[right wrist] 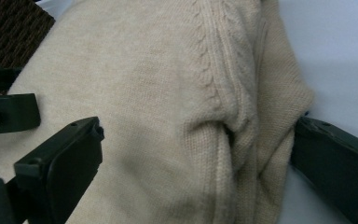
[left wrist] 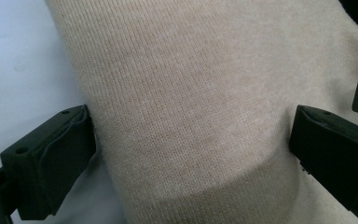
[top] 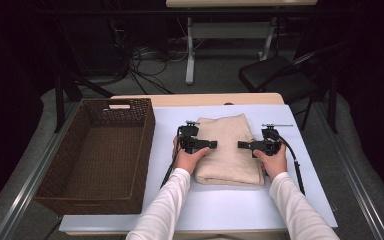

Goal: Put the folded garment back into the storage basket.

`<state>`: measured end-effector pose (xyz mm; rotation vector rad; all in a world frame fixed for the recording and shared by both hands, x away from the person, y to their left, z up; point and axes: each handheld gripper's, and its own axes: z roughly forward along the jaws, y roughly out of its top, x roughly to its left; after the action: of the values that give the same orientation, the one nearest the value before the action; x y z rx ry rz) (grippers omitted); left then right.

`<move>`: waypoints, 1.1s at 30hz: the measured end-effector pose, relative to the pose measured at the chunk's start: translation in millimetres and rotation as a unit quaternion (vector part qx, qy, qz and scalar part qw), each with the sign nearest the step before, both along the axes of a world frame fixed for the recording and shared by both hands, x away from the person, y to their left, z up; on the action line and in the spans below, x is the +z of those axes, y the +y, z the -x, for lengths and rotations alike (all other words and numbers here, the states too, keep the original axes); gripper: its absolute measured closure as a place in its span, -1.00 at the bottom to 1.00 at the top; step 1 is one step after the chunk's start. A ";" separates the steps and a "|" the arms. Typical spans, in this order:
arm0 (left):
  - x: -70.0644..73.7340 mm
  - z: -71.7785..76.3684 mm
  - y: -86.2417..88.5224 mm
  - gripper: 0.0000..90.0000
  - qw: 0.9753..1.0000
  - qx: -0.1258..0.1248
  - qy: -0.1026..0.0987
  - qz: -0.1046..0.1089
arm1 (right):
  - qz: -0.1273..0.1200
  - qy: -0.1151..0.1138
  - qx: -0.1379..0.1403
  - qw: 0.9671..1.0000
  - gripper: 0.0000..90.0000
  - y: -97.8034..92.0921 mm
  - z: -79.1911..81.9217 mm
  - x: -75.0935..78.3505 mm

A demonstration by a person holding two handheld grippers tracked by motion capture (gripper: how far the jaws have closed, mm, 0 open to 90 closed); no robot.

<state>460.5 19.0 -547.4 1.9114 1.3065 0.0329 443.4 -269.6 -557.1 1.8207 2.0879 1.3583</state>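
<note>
Folded beige sweater (top: pixel 229 149) at table (top: pixel 240 207) centre, basket (top: pixel 96 155) at nine o'clock empty. Left gripper (top: pixel 211 145) and right gripper (top: pixel 242 145) spread, straddling sweater edges. Lift and transfer probably remaining.

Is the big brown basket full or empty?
Empty. The high view shows the brown basket with its bare woven bottom and nothing inside; the folded sweater lies beside it.

Beige sweater (top: pixel 228 150) (cable-knit); brown basket (top: pixel 96 196)
</note>
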 end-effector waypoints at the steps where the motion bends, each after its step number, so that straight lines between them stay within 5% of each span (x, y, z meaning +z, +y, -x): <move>1: -0.3 -0.2 0.2 -0.98 1.000 -0.002 0.001 0.000 | 0.002 0.000 0.001 1.000 -0.96 0.6 0.2 -0.2; 14: -3.1 -1.0 -0.1 -0.98 1.000 -0.009 0.014 0.004 | -0.013 0.005 0.013 1.000 -0.94 10.0 1.8 -0.4; 33: -5.4 -0.9 1.5 -0.80 1.000 -0.013 0.021 0.012 | 0.004 0.001 -0.003 1.000 -0.31 7.2 2.1 -0.4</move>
<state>461.5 20.5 -552.8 1.9176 1.3035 -0.0375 441.3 -262.4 -557.5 1.8256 2.0829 1.3460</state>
